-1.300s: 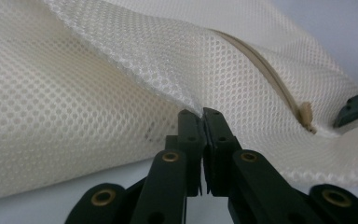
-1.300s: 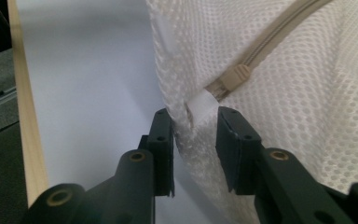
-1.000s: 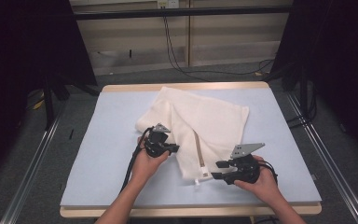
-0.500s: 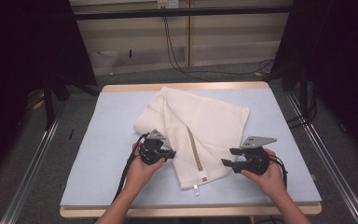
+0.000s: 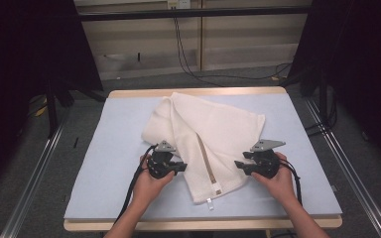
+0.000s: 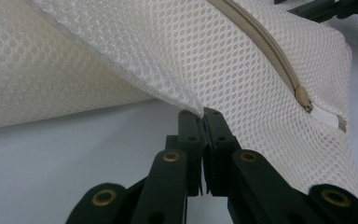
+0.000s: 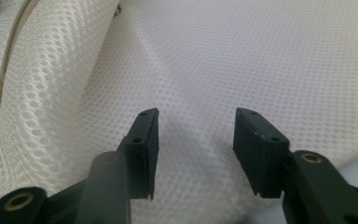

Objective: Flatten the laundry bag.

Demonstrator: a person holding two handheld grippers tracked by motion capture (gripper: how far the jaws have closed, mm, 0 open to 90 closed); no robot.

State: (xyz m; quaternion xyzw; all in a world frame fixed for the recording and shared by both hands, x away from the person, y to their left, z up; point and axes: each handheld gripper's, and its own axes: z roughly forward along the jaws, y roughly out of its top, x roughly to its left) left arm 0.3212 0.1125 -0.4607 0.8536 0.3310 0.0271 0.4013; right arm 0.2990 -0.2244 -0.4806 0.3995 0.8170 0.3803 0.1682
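A white mesh bag with a beige zipper lies rumpled on the pale blue table mat. My left gripper is at the bag's left edge and is shut on a fold of the mesh. The zipper pull sits just right of it in the left gripper view. At the bag's right edge my right gripper stands open. Its jaws have just been closing, with a ridge of mesh lying between the pads but untouched by them.
The mat covers a wooden table whose front edge runs just below the hands. Metal rails flank the table on both sides. Cables hang down the wall behind. Bare mat lies left of the bag.
My right gripper has shifted from the bag's near corner to a spot farther along its right edge. The bag's near end has slid a little toward the person.
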